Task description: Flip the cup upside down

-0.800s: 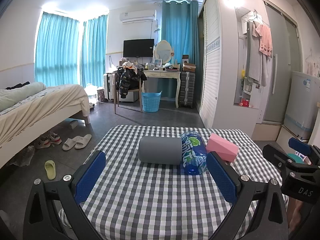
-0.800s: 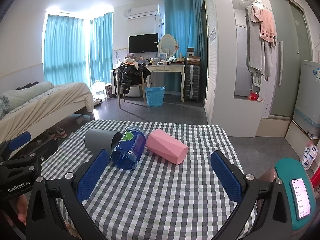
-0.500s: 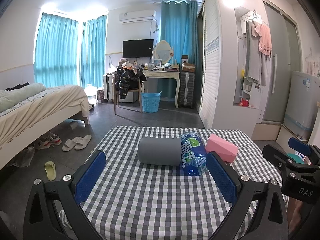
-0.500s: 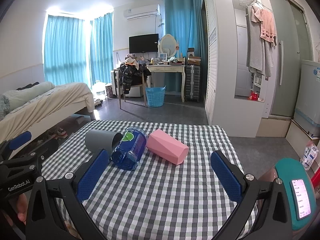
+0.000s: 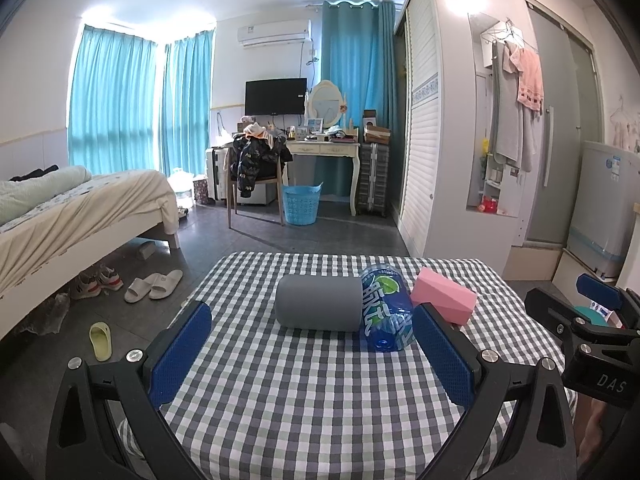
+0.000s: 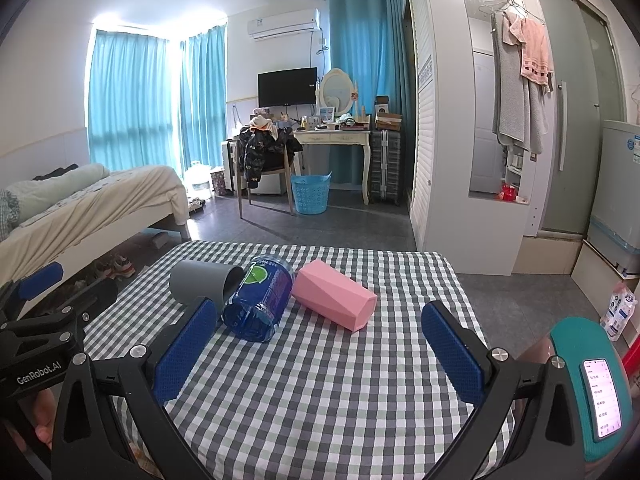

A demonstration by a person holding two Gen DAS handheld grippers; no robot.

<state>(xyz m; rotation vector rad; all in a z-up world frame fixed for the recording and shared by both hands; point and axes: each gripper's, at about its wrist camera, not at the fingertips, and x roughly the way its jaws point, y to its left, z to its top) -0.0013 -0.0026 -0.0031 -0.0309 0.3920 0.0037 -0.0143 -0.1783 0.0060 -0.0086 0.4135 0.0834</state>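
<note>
Three cups lie on their sides on the checked table (image 5: 320, 392): a grey cup (image 5: 318, 307) on the left, a clear blue printed cup (image 5: 386, 307) in the middle, a pink faceted cup (image 5: 444, 299) on the right. They also show in the right wrist view: grey cup (image 6: 200, 283), blue cup (image 6: 259, 302), pink cup (image 6: 336, 299). My left gripper (image 5: 318, 354) is open and empty, short of the grey and blue cups. My right gripper (image 6: 318, 354) is open and empty, short of the blue and pink cups.
A phone on a teal holder (image 6: 600, 396) sits at the right table edge. The bed (image 5: 72, 216) stands to the left, with slippers (image 5: 154, 285) on the floor. A wardrobe (image 5: 424, 140) and a fridge (image 5: 600, 208) stand to the right.
Both grippers have barely moved; the cups lie as before.
</note>
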